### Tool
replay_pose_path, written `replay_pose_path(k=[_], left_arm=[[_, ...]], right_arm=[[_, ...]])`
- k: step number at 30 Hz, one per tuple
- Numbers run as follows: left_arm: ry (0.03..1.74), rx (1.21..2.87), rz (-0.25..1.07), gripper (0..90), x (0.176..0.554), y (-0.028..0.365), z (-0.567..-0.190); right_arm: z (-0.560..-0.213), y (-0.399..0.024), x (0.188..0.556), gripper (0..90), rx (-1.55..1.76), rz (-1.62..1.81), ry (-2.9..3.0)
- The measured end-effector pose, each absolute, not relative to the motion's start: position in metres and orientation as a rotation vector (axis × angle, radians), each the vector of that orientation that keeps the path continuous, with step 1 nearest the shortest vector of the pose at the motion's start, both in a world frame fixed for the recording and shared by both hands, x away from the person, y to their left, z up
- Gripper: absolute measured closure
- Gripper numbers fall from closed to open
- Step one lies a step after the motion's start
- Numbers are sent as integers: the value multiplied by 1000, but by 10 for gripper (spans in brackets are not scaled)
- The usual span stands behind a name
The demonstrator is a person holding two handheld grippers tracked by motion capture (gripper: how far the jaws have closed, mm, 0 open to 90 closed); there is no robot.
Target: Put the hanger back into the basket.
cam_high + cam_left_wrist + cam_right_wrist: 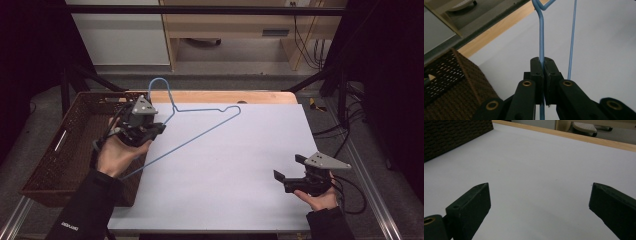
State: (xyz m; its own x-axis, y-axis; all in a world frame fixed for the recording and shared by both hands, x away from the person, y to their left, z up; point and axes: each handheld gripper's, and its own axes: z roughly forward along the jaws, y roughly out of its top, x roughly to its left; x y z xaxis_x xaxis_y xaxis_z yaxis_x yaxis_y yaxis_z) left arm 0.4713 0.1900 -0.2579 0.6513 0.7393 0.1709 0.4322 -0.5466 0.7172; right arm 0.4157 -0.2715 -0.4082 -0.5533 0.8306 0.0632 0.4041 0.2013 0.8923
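Two hands came in from the bottom of the high view, each with a black tool. On the dark left sleeve [80, 217] there was small white writing, but it was too tiny and blurry to read.

At the near right, the right gripper [291, 168] sat low over the white table [240, 165], held in the person's right hand [320, 197]. Its two jaws stood wide apart with nothing between them. In the right gripper view there was just bare white table [536, 170] between the black jaws, and a dark corner of the basket [454, 137] up at the far left. A black cable [352, 192] trailed from this tool.

More to the left, the left hand [117, 152] held the left gripper [160, 128] up by the basket's edge. Its jaws were pressed together on the blue wire hanger [200, 134]. The left gripper view made this plain: the thin blue wire [541, 37] ran straight up out of the squeezed jaws, and a second blue wire ran beside it. The hanger seemed to be lifted a bit off the table, with its long bar slanting down toward the near left and its hook [162, 87] poking up at the far end.

The brown woven basket [60, 160] stood at the left side of the table. Something pale lay in it, but I could not tell what it was.

Farther off ran the wooden table edge [260, 96], and behind it a grey floor and a pale wooden desk [230, 25].
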Motion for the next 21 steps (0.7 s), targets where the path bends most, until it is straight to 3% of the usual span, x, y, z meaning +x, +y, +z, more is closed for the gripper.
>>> replay_pose_path(k=[21], left_arm=[[1080,2105,727,874,476,280,-242]], right_arm=[[-411,-272,415,33,1162,1294,2043]])
